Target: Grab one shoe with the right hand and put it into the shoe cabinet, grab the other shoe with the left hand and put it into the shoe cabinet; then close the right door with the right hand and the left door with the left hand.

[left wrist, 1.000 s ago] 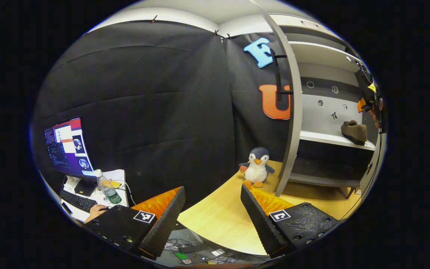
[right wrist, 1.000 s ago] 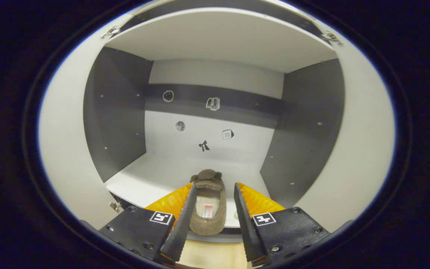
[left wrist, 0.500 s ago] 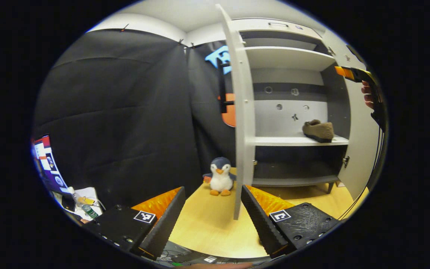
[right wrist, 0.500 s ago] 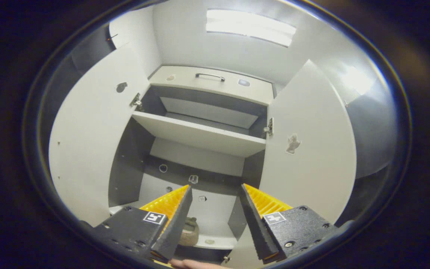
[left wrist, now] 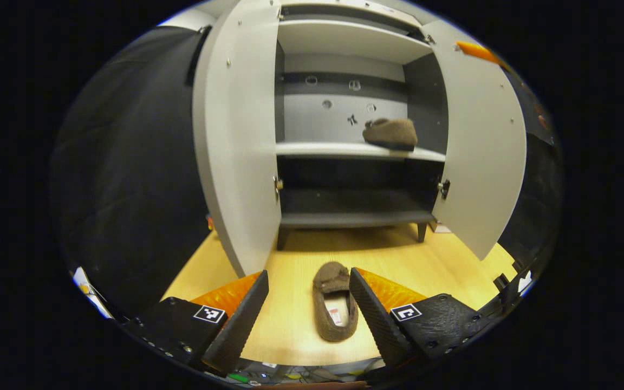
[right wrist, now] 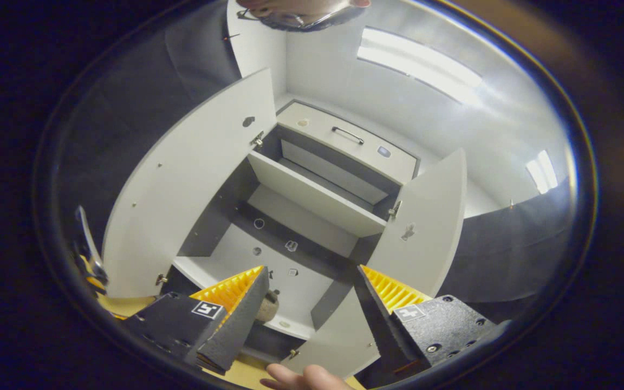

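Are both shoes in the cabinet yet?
Not yet. One shoe sits on the cabinet shelf. The other shoe lies on the floor between the open left gripper's fingers. Both doors stand open; the right gripper is open, empty.

Pale wooden floor (left wrist: 398,260) underfoot, warm yellow and evenly lit; black cloth wall (left wrist: 128,179) hanging at the left, creased and dark; more of the same cloth curving round at the right (right wrist: 512,238). White upper walls (right wrist: 344,86) above the cloth, meeting a white ceiling; long bright ceiling light (right wrist: 420,65) glaring overhead, with a smaller lit panel (right wrist: 539,170) off to the right; soft sheen spread across the white surfaces around them.
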A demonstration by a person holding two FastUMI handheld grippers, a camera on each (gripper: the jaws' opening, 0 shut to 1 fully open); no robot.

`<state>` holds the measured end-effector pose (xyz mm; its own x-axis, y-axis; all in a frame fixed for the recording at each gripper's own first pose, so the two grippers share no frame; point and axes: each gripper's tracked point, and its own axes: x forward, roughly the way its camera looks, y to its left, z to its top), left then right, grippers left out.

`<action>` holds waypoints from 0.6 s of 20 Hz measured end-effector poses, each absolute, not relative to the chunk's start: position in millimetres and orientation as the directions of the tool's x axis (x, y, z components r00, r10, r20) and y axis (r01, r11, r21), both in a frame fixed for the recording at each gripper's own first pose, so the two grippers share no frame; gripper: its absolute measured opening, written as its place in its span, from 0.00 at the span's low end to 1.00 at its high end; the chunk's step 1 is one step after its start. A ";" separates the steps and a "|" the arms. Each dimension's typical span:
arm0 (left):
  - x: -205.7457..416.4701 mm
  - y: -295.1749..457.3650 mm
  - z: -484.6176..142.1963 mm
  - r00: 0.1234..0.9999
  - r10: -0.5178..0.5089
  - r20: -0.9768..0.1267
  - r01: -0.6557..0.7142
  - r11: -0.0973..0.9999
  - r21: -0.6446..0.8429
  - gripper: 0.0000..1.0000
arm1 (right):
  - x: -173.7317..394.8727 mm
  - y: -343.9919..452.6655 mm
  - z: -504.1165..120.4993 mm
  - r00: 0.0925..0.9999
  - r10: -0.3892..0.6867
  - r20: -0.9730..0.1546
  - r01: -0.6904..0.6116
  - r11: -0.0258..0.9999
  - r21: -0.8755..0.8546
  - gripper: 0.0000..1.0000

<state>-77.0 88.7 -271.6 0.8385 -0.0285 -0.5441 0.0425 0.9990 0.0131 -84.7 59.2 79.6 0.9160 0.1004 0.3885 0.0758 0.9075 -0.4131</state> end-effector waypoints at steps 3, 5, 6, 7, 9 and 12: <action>-55.8 87.9 -317.6 0.816 -0.003 -0.579 0.033 0.999 0.042 0.95 | -103.8 58.5 103.4 0.870 0.102 0.482 0.103 0.919 -0.380 1.00; -52.9 80.6 -346.8 0.786 0.002 -0.618 0.030 0.999 0.042 0.95 | -103.7 57.6 100.1 0.880 0.100 0.464 0.098 0.918 -0.384 1.00; -47.3 81.5 -359.7 0.772 0.002 -0.636 0.021 0.999 0.028 0.95 | -102.4 57.0 97.3 0.893 0.092 0.440 0.095 0.918 -0.385 1.00; -46.4 78.0 -372.3 0.746 -0.012 -0.666 0.021 1.000 0.005 0.94 | -101.9 55.0 95.7 0.907 0.087 0.412 0.086 0.919 -0.385 1.00; -47.1 80.1 -381.9 0.727 -0.002 -0.686 0.006 1.000 0.003 0.91 | -100.1 59.3 100.5 0.912 0.099 0.398 0.056 0.932 -0.359 1.00; -47.0 77.3 -393.8 0.713 -0.014 -0.701 0.004 1.000 -0.015 0.90 | -94.9 62.7 93.0 0.923 0.104 0.370 0.062 0.910 -0.410 0.96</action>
